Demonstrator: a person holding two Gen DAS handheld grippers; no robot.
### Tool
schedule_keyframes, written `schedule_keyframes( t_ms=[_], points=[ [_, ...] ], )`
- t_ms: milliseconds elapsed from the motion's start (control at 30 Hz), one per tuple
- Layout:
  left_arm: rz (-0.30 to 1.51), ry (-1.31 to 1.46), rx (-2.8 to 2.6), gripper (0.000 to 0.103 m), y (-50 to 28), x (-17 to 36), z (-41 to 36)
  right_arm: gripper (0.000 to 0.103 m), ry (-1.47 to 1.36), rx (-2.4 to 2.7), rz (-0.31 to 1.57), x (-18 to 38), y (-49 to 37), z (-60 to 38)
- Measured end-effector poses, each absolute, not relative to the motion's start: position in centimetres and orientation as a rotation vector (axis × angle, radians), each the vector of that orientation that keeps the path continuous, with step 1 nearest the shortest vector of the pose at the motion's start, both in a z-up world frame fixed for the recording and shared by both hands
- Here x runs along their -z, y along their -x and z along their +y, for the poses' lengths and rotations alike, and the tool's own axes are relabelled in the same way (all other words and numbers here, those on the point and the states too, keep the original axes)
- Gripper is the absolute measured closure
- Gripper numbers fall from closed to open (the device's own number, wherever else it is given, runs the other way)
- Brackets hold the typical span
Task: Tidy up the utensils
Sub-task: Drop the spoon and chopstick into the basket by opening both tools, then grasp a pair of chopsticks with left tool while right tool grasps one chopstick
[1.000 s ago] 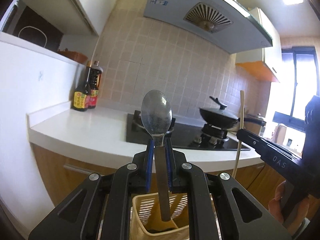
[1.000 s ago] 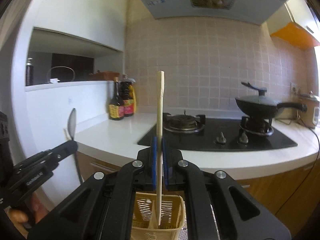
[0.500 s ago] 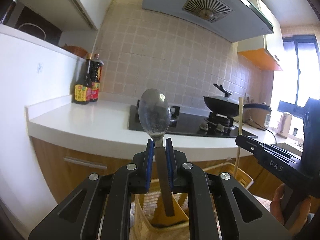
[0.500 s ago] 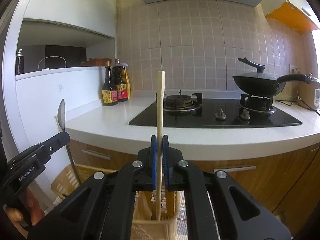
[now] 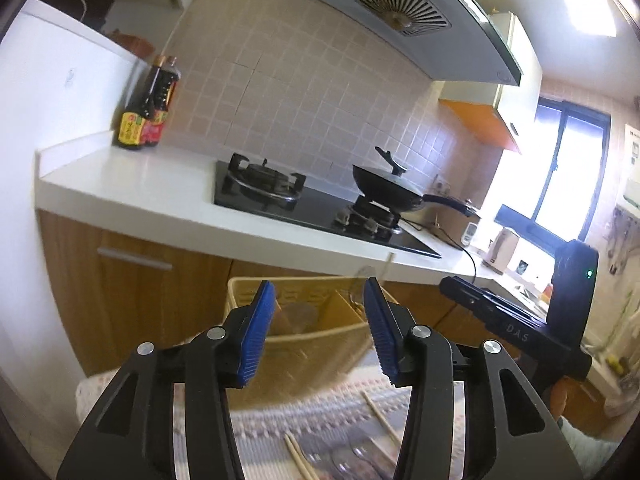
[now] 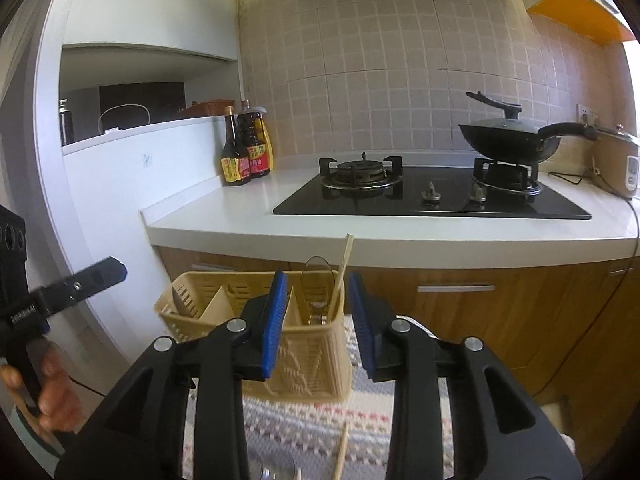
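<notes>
Beige basket point(image 6: 308, 360), blue-padded black claw point(image 6: 318, 314), pink-and-grey patterned mat point(image 6: 312, 428).

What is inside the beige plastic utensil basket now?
In the beige plastic utensil basket, a metal spoon and a wooden chopstick stand in the right compartment. Their lower ends are hidden by the wall.
</notes>
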State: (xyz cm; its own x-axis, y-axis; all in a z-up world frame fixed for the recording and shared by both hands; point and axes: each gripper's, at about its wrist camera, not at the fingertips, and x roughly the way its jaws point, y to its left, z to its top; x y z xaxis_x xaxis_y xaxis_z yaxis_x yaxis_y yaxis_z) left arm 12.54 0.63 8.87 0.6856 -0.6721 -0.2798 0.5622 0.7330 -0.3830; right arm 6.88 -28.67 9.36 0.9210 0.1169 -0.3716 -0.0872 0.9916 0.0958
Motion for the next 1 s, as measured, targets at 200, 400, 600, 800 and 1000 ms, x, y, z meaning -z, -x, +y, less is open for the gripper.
schedule_keyframes(
  t_ms=[200,400,600,800,1000],
  points=[
    [0.575,0.260,0.704,0.058,-10.5,-9.1,0.5,0.074,-0.122,-0.094,0.540,-10.5,-5.4,-29.9],
    [0.886,0.195,0.686,0.060,-10.8,-4.3,-1.7,0.074,-0.152,-0.078,0.760,-7.7,-6.2,-30.8],
    [1.123,0.097,0.655,0.060,-11.8,2.5,-4.2,0.074,-0.172,-0.122,1.026,-2.1,-7.7,-30.4],
    [1.216,-0.015,0.637,0.060,-12.0,6.3,-6.3,0.074,-0.138,-0.125,1.214,2.8,-8.8,-29.4],
    [1.180,-0.141,0.615,0.058,-11.2,6.8,-8.3,0.074,-0.108,-0.114,1.286,5.1,-9.5,-28.4]
  ],
)
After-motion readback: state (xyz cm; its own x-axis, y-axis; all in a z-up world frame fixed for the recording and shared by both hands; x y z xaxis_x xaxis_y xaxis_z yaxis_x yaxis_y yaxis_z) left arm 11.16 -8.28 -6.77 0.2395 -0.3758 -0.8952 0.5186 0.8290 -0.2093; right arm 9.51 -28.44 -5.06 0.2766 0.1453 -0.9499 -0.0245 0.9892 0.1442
